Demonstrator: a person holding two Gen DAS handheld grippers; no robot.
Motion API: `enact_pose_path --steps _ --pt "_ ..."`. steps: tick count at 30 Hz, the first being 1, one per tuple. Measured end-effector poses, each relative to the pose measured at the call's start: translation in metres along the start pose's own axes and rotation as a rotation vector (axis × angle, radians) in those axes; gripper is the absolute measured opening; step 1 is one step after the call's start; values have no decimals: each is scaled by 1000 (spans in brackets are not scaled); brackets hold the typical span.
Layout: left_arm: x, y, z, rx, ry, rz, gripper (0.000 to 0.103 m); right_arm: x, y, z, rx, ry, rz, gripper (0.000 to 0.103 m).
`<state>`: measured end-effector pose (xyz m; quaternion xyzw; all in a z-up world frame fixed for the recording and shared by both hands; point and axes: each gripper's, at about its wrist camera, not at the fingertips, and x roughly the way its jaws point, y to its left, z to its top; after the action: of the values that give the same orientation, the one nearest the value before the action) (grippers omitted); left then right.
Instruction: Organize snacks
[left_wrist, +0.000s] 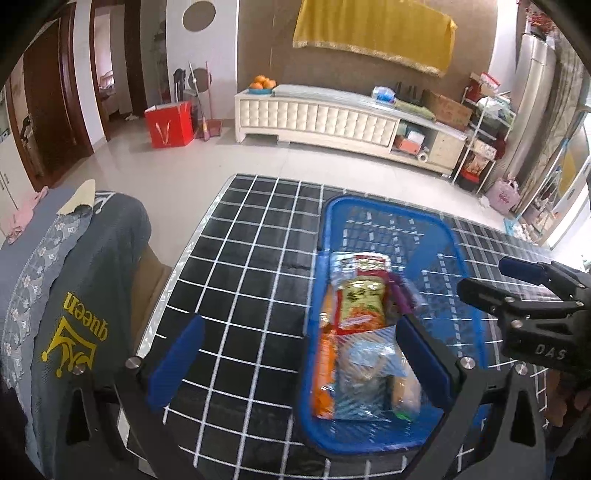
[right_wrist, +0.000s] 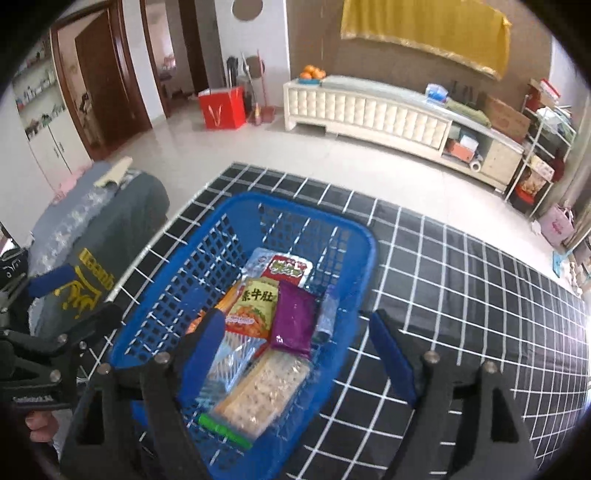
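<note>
Left gripper: we see our left gripper (left_wrist: 295, 358) with its blue-padded jaws spread wide and nothing between them, above the near left rim of the basket; its right finger overlaps the snacks in the view.
Right gripper: our right gripper (right_wrist: 299, 343) is also spread wide and empty, hovering over the near end of the basket. In the left wrist view it shows from the side (left_wrist: 491, 280), and we read "DAS" on its black body there.
Basket: we see a blue plastic basket (right_wrist: 192, 258) with perforated walls, standing on the table.
Snacks: they all lie inside the basket, overlapping each other. We count a yellow-and-red packet (right_wrist: 253, 308) printed with Chinese characters that look like "素牛肚", a red-and-white packet (right_wrist: 290, 267) whose lettering we cannot read, a plain purple pouch (right_wrist: 293, 321), a clear pack of pale crackers (right_wrist: 258, 395) with a green strip at its near end, a blue-and-clear wrapper (right_wrist: 231, 365), and an orange pack (left_wrist: 327, 369) along the left wall.
Table: we see a black cloth with a white grid (right_wrist: 461, 295).
Beside the table: a grey cloth (left_wrist: 96, 295) draped at left carries a yellow crown and the word "queen".
</note>
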<state>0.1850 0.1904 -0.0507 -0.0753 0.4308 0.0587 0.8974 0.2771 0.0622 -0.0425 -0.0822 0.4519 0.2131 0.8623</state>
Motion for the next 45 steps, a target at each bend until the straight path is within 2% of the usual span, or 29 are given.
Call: enact_pose_path --steps 2,5,10,15,19,23,33,45 --pt "-18 -9 -5 5 -37 -3 102 -19 -5 -7 11 -28 -2 85" --pt "-42 -23 -15 40 -109 32 102 -46 -13 -24 25 -55 -9 87" --pt "-78 -41 -34 23 -181 -22 102 -82 -27 -53 73 -113 7 91" --pt "-108 -61 -54 20 -228 -62 102 -129 -36 -86 82 -229 -55 103" --pt "-135 -80 -68 51 -294 -103 102 -163 -44 -105 119 -327 -91 103" --pt "-157 -95 -79 75 -323 -125 102 -190 -48 -121 131 -381 -129 103" --pt "-207 -120 -111 134 -408 -132 102 -237 -30 -155 81 -450 -144 103" --pt "-237 -133 -137 208 -431 -154 102 -260 -16 -188 82 -495 -162 103"
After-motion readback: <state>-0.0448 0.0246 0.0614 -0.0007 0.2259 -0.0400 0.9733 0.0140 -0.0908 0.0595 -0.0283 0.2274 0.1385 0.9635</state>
